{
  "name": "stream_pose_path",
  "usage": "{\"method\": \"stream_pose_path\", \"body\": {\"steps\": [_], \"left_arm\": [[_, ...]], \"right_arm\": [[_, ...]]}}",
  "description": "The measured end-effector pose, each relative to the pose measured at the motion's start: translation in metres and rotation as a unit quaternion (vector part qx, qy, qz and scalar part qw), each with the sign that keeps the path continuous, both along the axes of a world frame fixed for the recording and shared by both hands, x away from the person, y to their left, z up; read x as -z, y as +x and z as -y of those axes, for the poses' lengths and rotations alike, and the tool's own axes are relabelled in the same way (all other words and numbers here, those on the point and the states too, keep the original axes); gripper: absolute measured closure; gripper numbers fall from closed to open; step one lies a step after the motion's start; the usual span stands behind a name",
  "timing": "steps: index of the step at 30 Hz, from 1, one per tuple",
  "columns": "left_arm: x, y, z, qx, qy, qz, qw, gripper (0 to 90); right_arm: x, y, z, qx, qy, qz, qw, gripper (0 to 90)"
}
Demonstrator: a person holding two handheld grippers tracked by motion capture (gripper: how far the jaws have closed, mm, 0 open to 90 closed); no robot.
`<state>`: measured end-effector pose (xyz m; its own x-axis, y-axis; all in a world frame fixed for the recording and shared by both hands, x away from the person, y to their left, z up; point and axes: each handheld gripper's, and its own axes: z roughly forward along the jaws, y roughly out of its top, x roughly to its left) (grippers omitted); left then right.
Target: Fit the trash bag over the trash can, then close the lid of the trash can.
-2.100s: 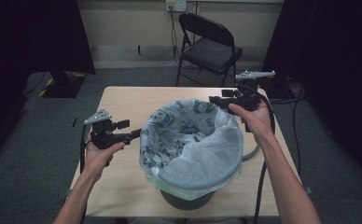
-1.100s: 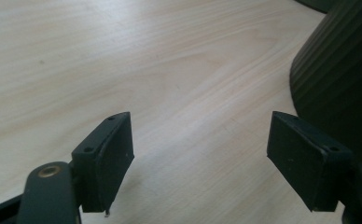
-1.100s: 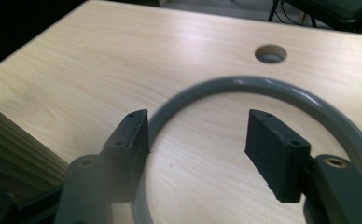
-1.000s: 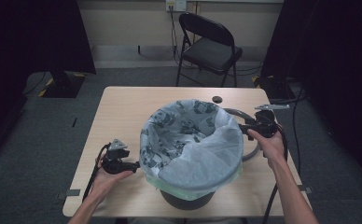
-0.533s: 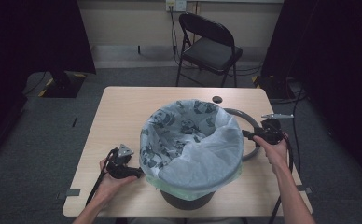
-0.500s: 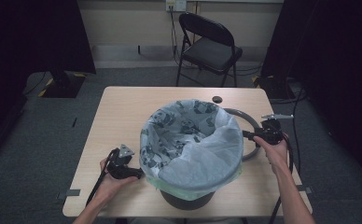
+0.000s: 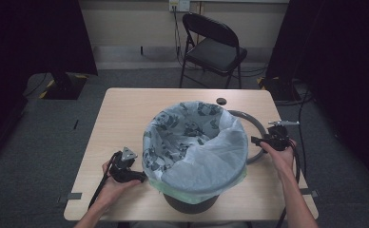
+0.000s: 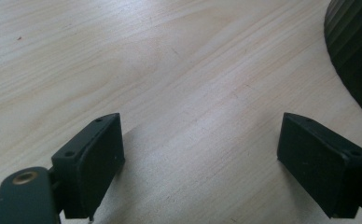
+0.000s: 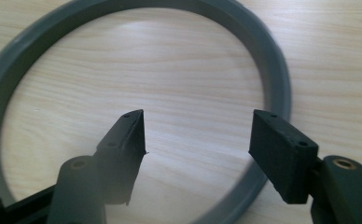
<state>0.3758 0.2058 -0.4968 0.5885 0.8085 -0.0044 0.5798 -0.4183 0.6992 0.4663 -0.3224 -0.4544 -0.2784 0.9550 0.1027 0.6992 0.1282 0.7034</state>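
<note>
A dark bin (image 7: 188,202) lined with a pale patterned bag (image 7: 197,142) stands mid-table. A grey ring (image 7: 255,124) lies flat on the wood to its right. My left gripper (image 7: 140,177) rests low at the bin's near-left side. Its jaws have just been opening and stand wide over bare wood (image 8: 200,122), with the bin's ribbed wall (image 8: 356,51) at the upper right. My right gripper (image 7: 255,140) is down at the ring, pointing toward the bin. Its jaws (image 9: 198,116) have just been closing a little and are open with nothing pressed. One jaw hangs over the ring's rim (image 9: 274,65).
The wooden table (image 7: 125,118) has a small dark round hole (image 7: 221,101) near its far edge. A black folding chair (image 7: 213,47) stands behind the table. Cables trail from both grippers over the near edge.
Both hands came down from raised positions to the tabletop. The left gripper moved nearer the front edge beside the bin. The right gripper sank to the grey ring.
</note>
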Motion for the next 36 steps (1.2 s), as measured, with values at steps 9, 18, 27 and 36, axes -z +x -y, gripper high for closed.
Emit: {"method": "stream_pose_path", "body": {"steps": [9,18,27,36], "left_arm": [[0.001,0.000,0.000,0.001,-0.002,0.004,1.0000,13.6],[0.001,0.000,0.000,0.001,-0.003,0.005,1.0000,13.7],[0.002,0.000,-0.001,0.002,-0.006,0.007,1.0000,13.6],[0.005,-0.001,-0.002,0.006,-0.014,0.020,0.9997,11.7]], "right_arm": [[0.010,0.004,0.011,0.030,-0.008,-0.014,0.9994,34.8],[0.018,0.008,0.010,0.049,-0.024,-0.034,0.9979,36.5],[0.026,0.012,0.008,0.057,-0.042,-0.053,0.9961,40.8],[0.024,0.021,-0.001,0.083,-0.070,-0.059,0.9923,55.8]]}}
